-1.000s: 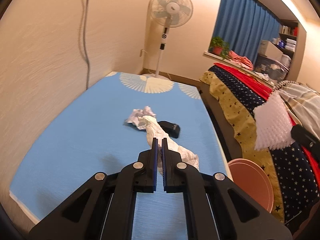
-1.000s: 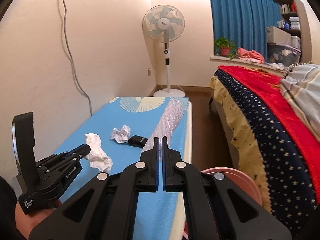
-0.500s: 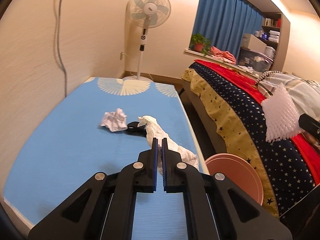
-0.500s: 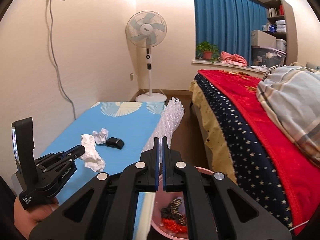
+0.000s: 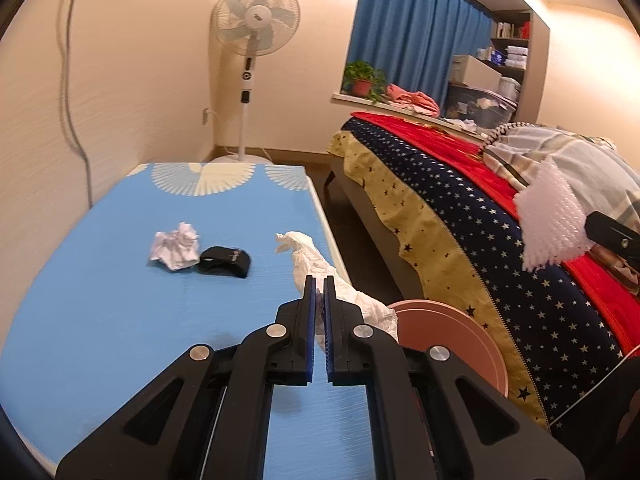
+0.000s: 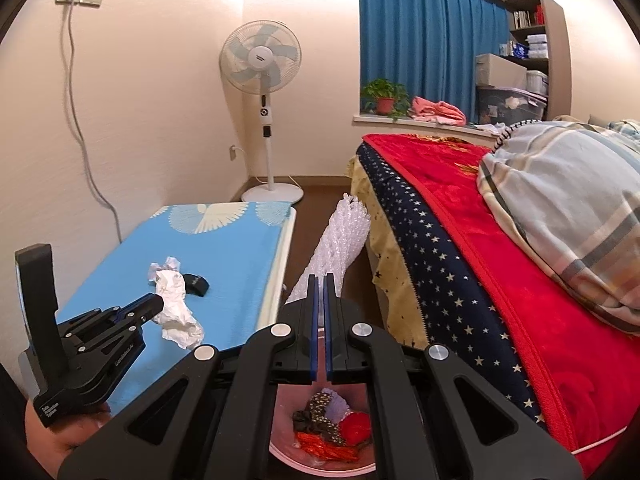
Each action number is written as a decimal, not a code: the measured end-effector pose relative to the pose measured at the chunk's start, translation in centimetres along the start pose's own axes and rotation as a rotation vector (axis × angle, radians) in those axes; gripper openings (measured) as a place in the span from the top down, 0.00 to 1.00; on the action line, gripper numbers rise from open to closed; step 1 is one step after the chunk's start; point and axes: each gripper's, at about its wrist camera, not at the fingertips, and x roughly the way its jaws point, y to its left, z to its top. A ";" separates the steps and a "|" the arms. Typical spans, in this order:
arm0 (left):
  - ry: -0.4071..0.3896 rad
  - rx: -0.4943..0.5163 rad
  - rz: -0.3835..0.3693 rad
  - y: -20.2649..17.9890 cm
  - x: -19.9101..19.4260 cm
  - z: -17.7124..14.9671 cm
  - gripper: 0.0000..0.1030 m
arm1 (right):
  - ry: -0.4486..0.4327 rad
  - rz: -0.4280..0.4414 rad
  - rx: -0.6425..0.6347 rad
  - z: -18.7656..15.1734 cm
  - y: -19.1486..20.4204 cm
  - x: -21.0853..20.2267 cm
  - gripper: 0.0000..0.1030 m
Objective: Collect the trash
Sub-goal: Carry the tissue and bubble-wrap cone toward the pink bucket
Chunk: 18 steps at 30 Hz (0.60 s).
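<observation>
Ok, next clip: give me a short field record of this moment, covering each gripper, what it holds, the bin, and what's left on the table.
left gripper: shut on the crumpled white plastic wrapper, lifted clear of the table
right gripper: shut on the white foam net sleeve, above the bin
pink round waste bin: on the floor between table and bed, already holds mixed scraps
blue-covered table: carries a crumpled white paper ball touching a small black object
left to collect: the paper ball

Ahead-left of the left tongs (image 5: 319, 292), the blue bench (image 5: 120, 300) carries a paper ball (image 5: 176, 245) touching a black mouse (image 5: 225, 262).
</observation>
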 end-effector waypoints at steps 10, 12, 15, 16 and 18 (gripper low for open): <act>0.018 0.043 -0.059 -2.8 1.5 -0.4 0.96 | 0.031 -0.050 0.022 -0.5 -1.4 1.4 0.98; 0.024 0.049 -0.072 -3.2 1.7 -0.5 0.96 | 0.037 -0.056 0.028 -0.6 -1.6 1.7 0.98; 0.038 0.058 -0.093 -4.1 2.3 -0.8 0.96 | 0.050 -0.067 0.036 -0.6 -1.9 2.0 0.98; 0.045 0.061 -0.103 -4.4 2.6 -0.9 0.96 | 0.054 -0.069 0.036 -0.7 -1.9 2.1 0.98; 0.057 0.066 -0.117 -4.9 3.0 -1.2 0.96 | 0.062 -0.076 0.038 -0.7 -2.0 2.3 0.98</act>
